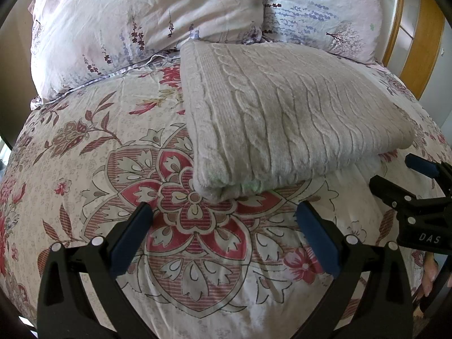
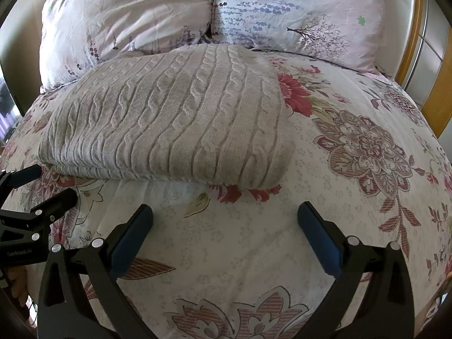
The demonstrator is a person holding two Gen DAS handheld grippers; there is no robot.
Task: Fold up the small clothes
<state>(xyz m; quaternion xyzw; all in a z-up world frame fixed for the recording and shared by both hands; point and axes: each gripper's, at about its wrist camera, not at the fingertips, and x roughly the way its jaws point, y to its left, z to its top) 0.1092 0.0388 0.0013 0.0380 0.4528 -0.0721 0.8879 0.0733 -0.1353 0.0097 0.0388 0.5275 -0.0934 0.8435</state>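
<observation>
A folded beige cable-knit sweater (image 1: pixel 282 113) (image 2: pixel 175 124) lies flat on the floral duvet (image 1: pixel 84 147) (image 2: pixel 353 197), just below the pillows. My left gripper (image 1: pixel 224 212) hovers in front of the sweater's near left corner, open with only duvet between its blue pads. My right gripper (image 2: pixel 224 210) hangs open before the sweater's near right edge and holds nothing. Each gripper also shows in the other's view: the right gripper (image 1: pixel 391 169) at the right edge, the left gripper (image 2: pixel 56 182) at the left edge. Neither touches the sweater.
Two floral pillows (image 1: pixel 135 22) (image 2: pixel 296 14) lean against the head of the bed behind the sweater. A wooden frame (image 1: pixel 421 45) (image 2: pixel 435 93) stands at the far right. A hand (image 1: pixel 430 274) shows at the right edge of the left wrist view.
</observation>
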